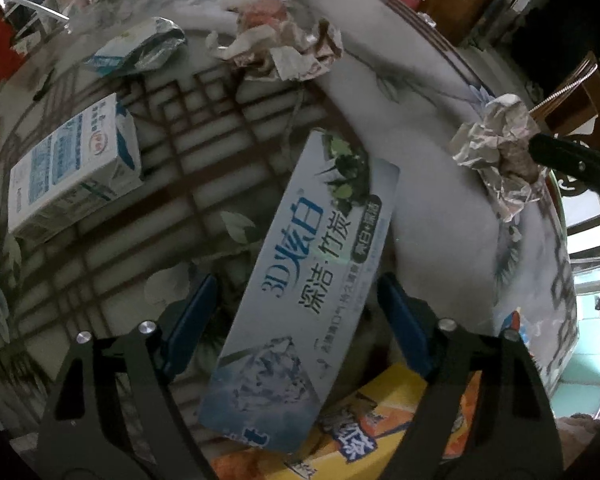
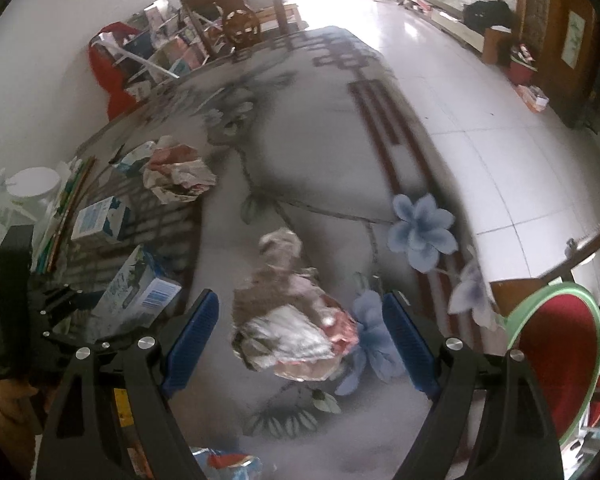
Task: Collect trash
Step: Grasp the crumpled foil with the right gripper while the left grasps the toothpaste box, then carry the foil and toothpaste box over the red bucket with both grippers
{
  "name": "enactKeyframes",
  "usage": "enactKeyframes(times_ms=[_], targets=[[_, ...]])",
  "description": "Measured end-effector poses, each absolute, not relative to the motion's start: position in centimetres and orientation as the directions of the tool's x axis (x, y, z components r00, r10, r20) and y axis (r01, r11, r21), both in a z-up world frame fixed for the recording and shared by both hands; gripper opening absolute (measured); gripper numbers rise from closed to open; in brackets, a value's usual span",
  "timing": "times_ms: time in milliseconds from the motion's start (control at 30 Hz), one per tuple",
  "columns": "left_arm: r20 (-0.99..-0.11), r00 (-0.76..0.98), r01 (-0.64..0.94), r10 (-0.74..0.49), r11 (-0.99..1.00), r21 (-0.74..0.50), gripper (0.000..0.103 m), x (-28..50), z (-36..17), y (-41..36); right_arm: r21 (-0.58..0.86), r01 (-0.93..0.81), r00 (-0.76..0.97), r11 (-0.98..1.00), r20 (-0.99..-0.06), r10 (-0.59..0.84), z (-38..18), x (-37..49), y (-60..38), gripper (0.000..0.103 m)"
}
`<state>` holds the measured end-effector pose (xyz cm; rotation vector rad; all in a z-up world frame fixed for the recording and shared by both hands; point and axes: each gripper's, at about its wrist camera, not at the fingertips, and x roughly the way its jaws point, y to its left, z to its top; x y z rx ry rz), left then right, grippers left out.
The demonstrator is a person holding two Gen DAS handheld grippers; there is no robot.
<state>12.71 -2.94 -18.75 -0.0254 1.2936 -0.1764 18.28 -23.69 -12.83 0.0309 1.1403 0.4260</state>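
Note:
In the left wrist view my left gripper (image 1: 296,316) is open, its blue pads either side of a long toothpaste box (image 1: 304,292) that rests on the patterned table, one end on a yellow snack packet (image 1: 356,440). In the right wrist view my right gripper (image 2: 300,328) is open around a crumpled paper wad (image 2: 292,320) on the table; the pads stand apart from it. The same wad (image 1: 500,152) shows at the right of the left wrist view with a black finger of the right gripper (image 1: 572,164) beside it.
A white milk carton (image 1: 72,172), a crushed blue-white packet (image 1: 140,48) and a pile of crumpled paper (image 1: 284,48) lie further back. A green-rimmed bin with a red liner (image 2: 556,356) stands at the right below the table edge. Another wrapper (image 2: 224,462) lies near me.

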Motion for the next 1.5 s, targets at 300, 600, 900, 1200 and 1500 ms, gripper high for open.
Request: enactKeyframes(times_ms=[300,600,900,1200,1500], targets=[[-0.935,0.319,0.081,-0.154,0.987,-0.135,0.053,11.4,-16.8,-1.6,0.239,-0.368,0.336,0.898,-0.867,0.368,-13.0,17.3,-21.7,0.049],[-0.865,0.462,0.073,-0.194,0.981,-0.180,0.053,9.2,-11.1,-2.2,0.258,-0.345,0.403,0.902,-0.828,0.390,-9.8,13.3,-23.6,0.049],[-0.820,0.513,0.170,-0.253,0.967,-0.192,0.053,8.3,-8.2,-6.8,0.244,-0.248,0.479,0.937,-0.810,0.338,-7.9,9.4,-27.5,0.051],[-0.807,0.489,0.272,-0.330,0.937,-0.218,0.053,6.6,-7.6,-11.4,0.245,-0.149,0.533,0.958,-0.796,0.286,-7.0,6.4,-31.9,0.051],[-0.814,0.460,0.320,-0.354,0.922,-0.220,0.053,5.0,-7.9,-14.9,0.251,-0.079,0.541,0.965,-0.802,0.253,-7.5,5.0,-35.5,0.051]])
